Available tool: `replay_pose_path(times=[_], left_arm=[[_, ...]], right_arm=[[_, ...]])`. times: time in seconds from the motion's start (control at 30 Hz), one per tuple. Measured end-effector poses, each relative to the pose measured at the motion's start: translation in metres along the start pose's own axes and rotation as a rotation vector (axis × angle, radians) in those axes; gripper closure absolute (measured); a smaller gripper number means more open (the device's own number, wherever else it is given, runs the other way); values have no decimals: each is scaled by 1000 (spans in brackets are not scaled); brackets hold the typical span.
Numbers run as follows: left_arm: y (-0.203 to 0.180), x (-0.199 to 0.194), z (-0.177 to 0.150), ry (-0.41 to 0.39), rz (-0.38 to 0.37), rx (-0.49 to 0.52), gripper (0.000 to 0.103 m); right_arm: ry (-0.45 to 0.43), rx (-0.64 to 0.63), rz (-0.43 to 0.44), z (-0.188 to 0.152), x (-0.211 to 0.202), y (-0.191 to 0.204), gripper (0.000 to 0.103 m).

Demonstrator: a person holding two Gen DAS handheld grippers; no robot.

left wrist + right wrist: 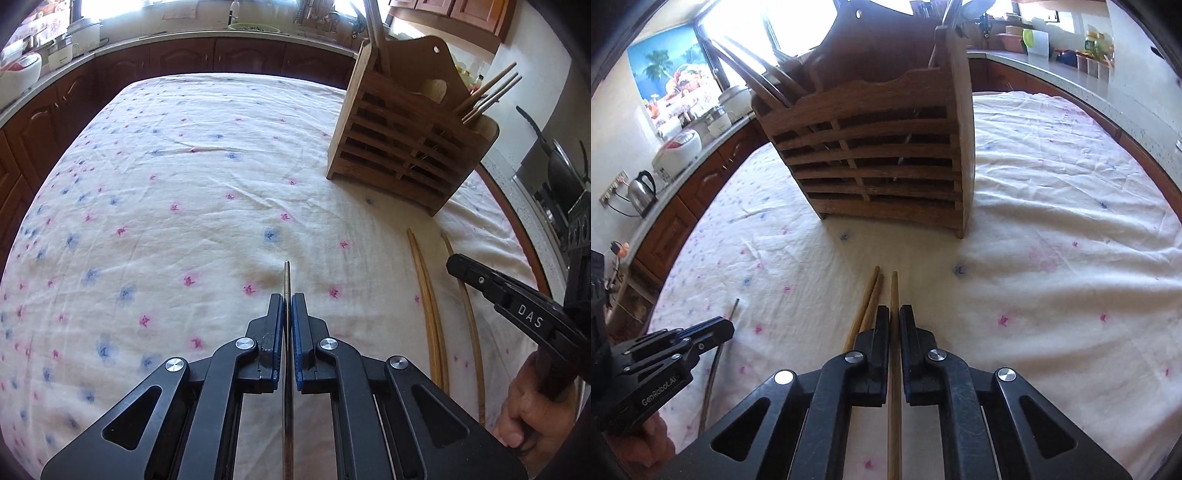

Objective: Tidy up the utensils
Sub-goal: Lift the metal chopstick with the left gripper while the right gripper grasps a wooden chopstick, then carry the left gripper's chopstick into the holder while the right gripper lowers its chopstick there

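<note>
My left gripper (288,301) is shut on a thin dark metal chopstick (287,280) that sticks out ahead of the fingers over the floral tablecloth. My right gripper (894,312) is shut on a single wooden chopstick (894,291) lying along the cloth. Two more wooden chopsticks (868,295) lie side by side just left of it; they also show in the left wrist view (424,288). The slatted wooden utensil holder (875,158) stands upright ahead, with chopsticks and utensils in it; it is at the upper right in the left wrist view (399,147).
The table is covered by a white floral cloth (184,184). Kitchen counters with brown cabinets (166,59) ring the table, with rice cookers (679,147) and a kettle (642,192) on the left counter. A stove with a pan (561,166) is at the right.
</note>
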State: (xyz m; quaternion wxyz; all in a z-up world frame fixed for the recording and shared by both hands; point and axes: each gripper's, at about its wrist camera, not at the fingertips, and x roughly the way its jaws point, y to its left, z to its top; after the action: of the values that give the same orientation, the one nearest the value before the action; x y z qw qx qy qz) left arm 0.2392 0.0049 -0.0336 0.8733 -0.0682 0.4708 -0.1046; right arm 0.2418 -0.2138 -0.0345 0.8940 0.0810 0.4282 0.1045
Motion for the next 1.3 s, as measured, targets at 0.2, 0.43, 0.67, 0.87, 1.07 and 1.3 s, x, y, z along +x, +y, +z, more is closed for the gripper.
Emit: replay_pose_path(times=[0.2,0.43,0.67,0.87,1.07,1.3], left_arm=[[8,-48,-4,-71,-81,-59,99],[3,-99,-6,-165,-137,-52,99],[-5,-136,-3,-240,-174,-34,99],[-4,-153,-1,-281,-187,-36,99],[-4,-160,0,-298,-182,-35,99],[-8,-164,5,-318,-178,-32,99]], right_arm=[[-79,45,98,-2,-53,-4,97],[-169,48,155,-4,-103,13,97],[-225,43,189,-8,-141,16,97],[-277,56,206,-3,-163,12,97],[-306,60,211,1,-173,11,97],[-329,63,210,4,-178,9,97]])
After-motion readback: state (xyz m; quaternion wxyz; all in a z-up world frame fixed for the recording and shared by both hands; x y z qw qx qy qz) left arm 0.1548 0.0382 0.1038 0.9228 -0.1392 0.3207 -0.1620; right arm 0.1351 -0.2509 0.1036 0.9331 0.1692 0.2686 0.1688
